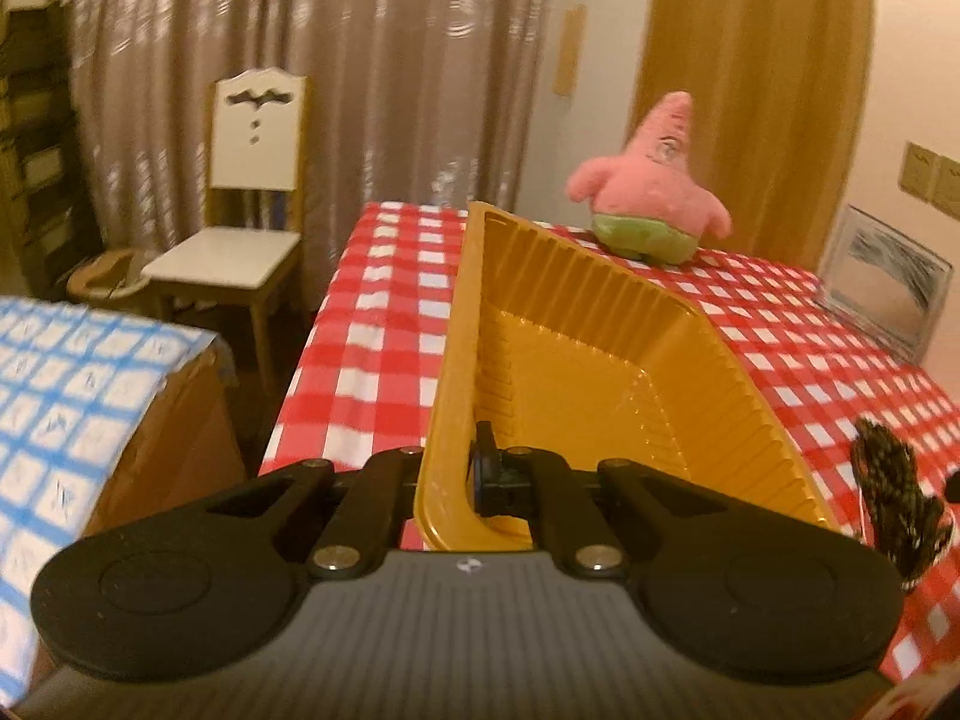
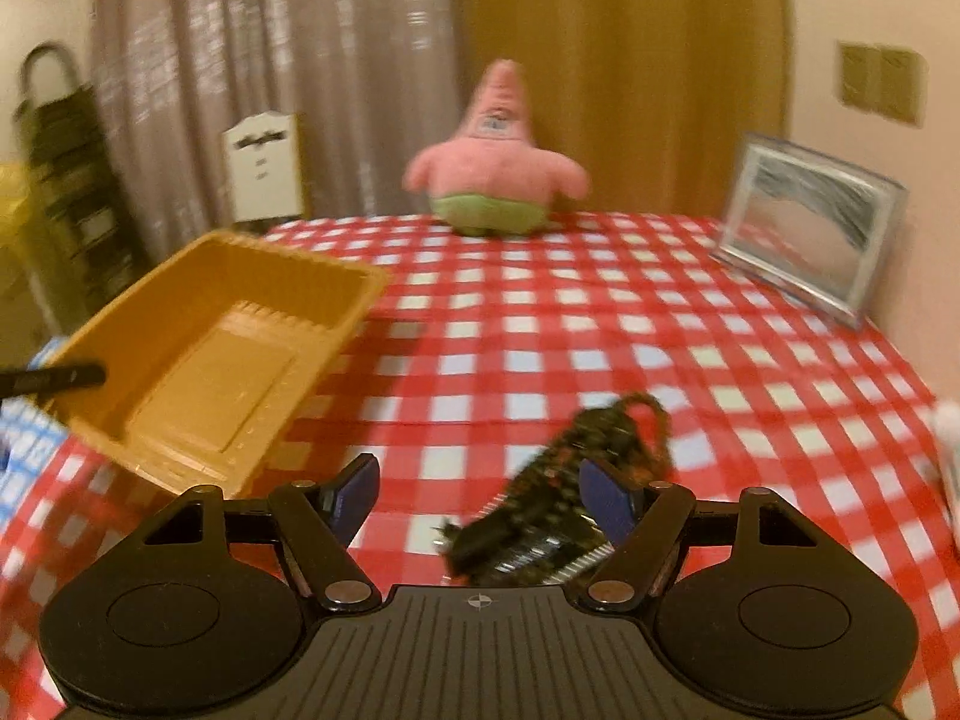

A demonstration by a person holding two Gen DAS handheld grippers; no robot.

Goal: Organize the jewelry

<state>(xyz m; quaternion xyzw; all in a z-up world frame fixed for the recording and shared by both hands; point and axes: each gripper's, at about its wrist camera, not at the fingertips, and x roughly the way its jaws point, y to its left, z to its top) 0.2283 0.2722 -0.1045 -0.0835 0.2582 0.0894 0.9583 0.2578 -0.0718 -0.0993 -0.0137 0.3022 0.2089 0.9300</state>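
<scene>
A gold plastic tray (image 1: pixel 570 360) with ribbed walls hangs tilted above the red-checked tablecloth (image 1: pixel 384 324). My left gripper (image 1: pixel 474 462) is shut on its near wall. From the right wrist view the tray (image 2: pixel 198 360) is at the left, raised off the cloth, with a left gripper finger (image 2: pixel 54 378) on its near side. A dark braided and beaded jewelry piece (image 2: pixel 564 498) lies on the cloth. My right gripper (image 2: pixel 480 486) stands open around it, and the piece is close to the right blue pad (image 2: pixel 606 498). The same piece (image 1: pixel 894 498) shows at the left view's right edge.
A pink plush star (image 2: pixel 492 174) sits at the table's far edge. A silver picture frame (image 2: pixel 810 222) leans at the back right. Left of the table are a box under blue-checked cloth (image 1: pixel 72 390) and a white chair (image 1: pixel 240 228). Curtains hang behind.
</scene>
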